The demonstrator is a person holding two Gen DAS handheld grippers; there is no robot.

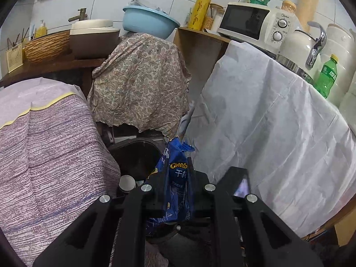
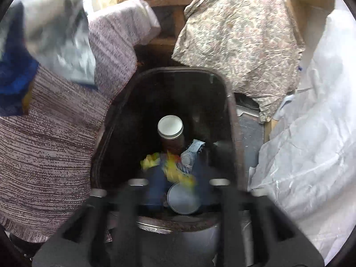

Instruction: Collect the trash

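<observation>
My left gripper [image 1: 178, 187] is shut on a blue Cheetos bag [image 1: 175, 178] and holds it upright just above and to the right of the dark trash bin [image 1: 135, 153]. In the right wrist view the same bag [image 2: 15, 73] shows blurred at the upper left. My right gripper [image 2: 175, 187] is open and empty, right above the bin's mouth [image 2: 229, 102]. The view is motion-blurred. Inside the bin lie a jar with a white lid [image 2: 170, 128], a yellow and blue wrapper [image 2: 171, 169], a clear bottle [image 2: 188, 158] and a round cup [image 2: 183, 200].
A purple striped cloth [image 1: 49, 151] covers furniture on the left, a paisley cloth [image 1: 142, 82] behind the bin, a white sheet [image 1: 278, 129] on the right. A microwave [image 1: 251, 22], a kettle [image 1: 300, 42], a green bottle [image 1: 327, 75] and a blue basin [image 1: 149, 21] stand on the counters.
</observation>
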